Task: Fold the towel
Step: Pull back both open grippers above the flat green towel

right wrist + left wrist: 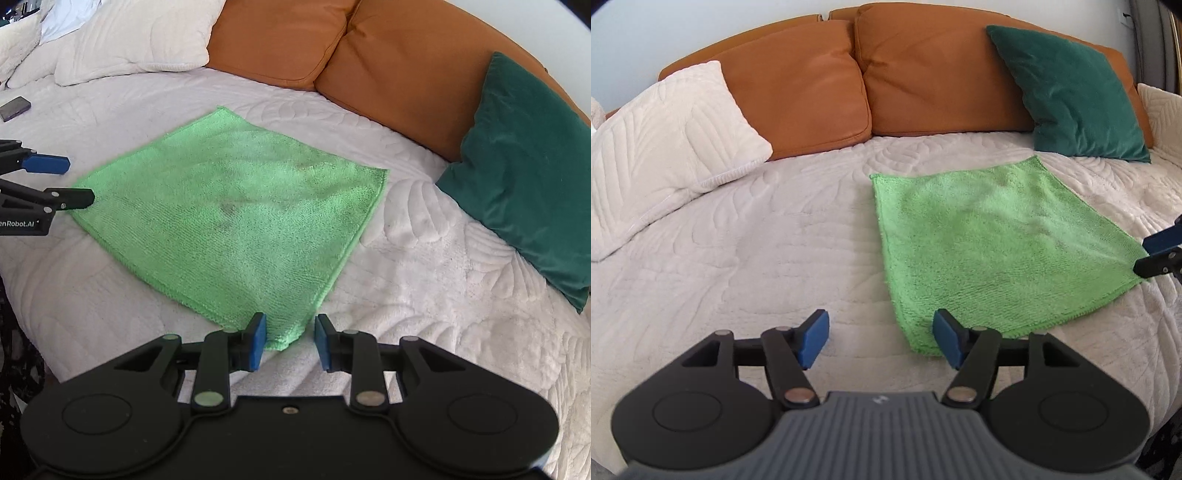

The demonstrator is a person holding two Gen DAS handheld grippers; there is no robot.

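One green towel [990,251] lies flat on the white bed [738,258] in the left wrist view. The left gripper [881,339] is released at its near corner.

From the right wrist view, the right gripper [290,341] is released, with another towel corner between its pads.

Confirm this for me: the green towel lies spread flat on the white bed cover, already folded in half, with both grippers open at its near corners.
Not folded yet. The right wrist view shows the green towel as a single flat layer on the white bed cover. The rest holds: the right gripper and left gripper both stand open at its near corners.
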